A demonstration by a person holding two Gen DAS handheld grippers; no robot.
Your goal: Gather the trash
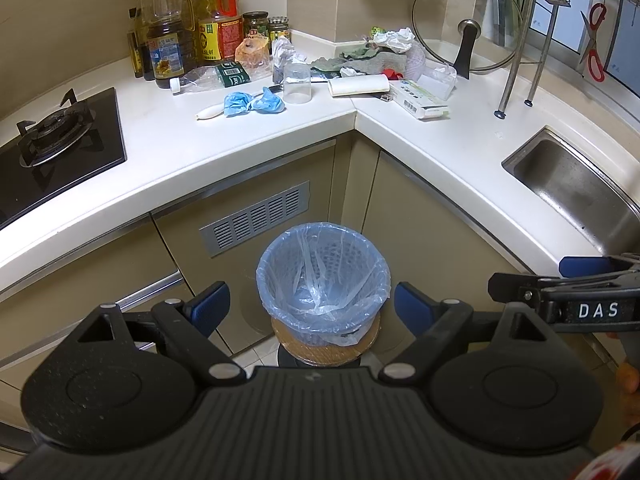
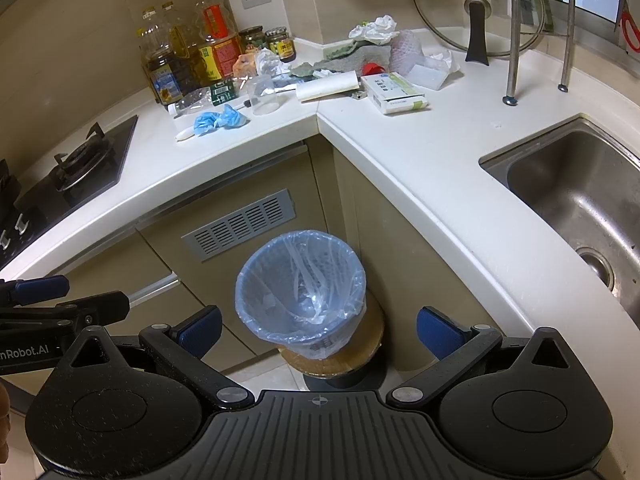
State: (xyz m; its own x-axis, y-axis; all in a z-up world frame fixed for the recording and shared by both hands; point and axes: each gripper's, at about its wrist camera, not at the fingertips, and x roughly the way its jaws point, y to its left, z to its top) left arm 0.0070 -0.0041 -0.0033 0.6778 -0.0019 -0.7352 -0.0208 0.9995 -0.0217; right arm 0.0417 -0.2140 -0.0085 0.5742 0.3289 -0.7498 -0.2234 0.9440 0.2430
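Left gripper (image 1: 312,306): held above the floor in front of the corner cabinets, fingers spread wide with nothing between them, blue pads (image 1: 210,304) framing the bin below.
Right gripper (image 2: 318,330): level beside the left one, likewise released and empty; its side shows at the right edge of the left wrist view.
Hidden: only a sliver of a hand shows at the picture edges; the pile's lower items overlap and are hard to tell apart.
Bin: round basket with a pale blue plastic liner (image 1: 323,270), standing on a round wooden stool (image 1: 326,346) in the cabinet corner; only liner folds show inside.
Trash: on the white countertop (image 1: 192,152) at the back corner, well apart from both grippers: crumpled blue plastic wad (image 1: 254,103), crushed clear plastic bottle (image 1: 210,77), clear plastic cup (image 1: 297,83), white and green cardboard box (image 1: 418,101), crumpled white paper (image 1: 394,38).
Sink: stainless steel basin (image 2: 576,196), nothing visible in it.
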